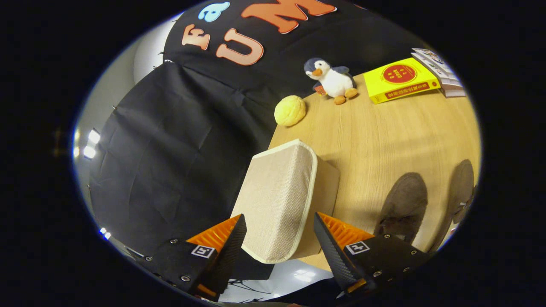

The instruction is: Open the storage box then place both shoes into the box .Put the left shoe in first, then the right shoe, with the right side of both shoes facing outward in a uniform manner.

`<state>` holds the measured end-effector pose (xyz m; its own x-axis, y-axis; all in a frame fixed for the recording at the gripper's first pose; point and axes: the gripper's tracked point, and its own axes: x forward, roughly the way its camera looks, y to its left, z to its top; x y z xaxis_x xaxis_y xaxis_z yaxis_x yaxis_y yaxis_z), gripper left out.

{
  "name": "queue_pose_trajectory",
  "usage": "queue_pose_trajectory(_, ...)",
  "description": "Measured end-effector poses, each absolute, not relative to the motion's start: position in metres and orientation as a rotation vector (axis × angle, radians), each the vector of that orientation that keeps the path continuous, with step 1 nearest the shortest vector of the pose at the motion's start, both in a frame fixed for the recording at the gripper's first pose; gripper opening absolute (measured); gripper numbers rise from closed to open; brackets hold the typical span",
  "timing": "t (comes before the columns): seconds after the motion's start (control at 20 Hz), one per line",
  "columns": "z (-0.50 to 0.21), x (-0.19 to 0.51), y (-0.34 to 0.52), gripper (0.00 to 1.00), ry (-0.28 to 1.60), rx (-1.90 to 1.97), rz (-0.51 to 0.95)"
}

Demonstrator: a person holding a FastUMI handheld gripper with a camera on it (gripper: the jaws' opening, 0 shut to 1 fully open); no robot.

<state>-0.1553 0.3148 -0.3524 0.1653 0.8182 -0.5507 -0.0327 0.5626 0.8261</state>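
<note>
The gripper [279, 238] has its two fingers spread wide with nothing pressed between them. The beige woven-fabric storage box with pale piping [277, 200] sits in the gap just ahead of them, at the near left corner of the light wooden table [384, 136]. Its lid looks shut, so I judge the opening step has hardly begun.

The box stands right at the table's left edge, with the floor showing below. A push from the fingers instead of a clean lift on the lid could slide it over that edge. The cloth lid is soft too, and a finger might slip off the piping, or the whole light box might lift along with it.

Two dark brown suede-like shoes [405, 204] lie toward the table's near right edge, side by side and well apart from the box. Which is the left one I cannot tell, and mixing them up would spoil the order.

Farther back there is one round yellow bun-shaped toy [290, 111] at the left edge, one plush penguin [332, 80], one yellow book [399, 79], and beside it a small stack of paler books [439, 70] whose number I cannot make out.
</note>
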Motion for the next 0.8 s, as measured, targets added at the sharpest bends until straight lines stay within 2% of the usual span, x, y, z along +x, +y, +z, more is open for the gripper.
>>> queue_pose_trajectory(0.5, -0.389, -0.185, 0.361, 0.95, 1.451, 0.926, 0.719)
queue_pose_trajectory(0.7, -0.376, -0.176, 0.353, 0.89, 1.41, 0.948, 0.749)
queue_pose_trajectory(0.8, -0.36, -0.17, 0.352, 0.83, 1.376, 0.994, 0.763)
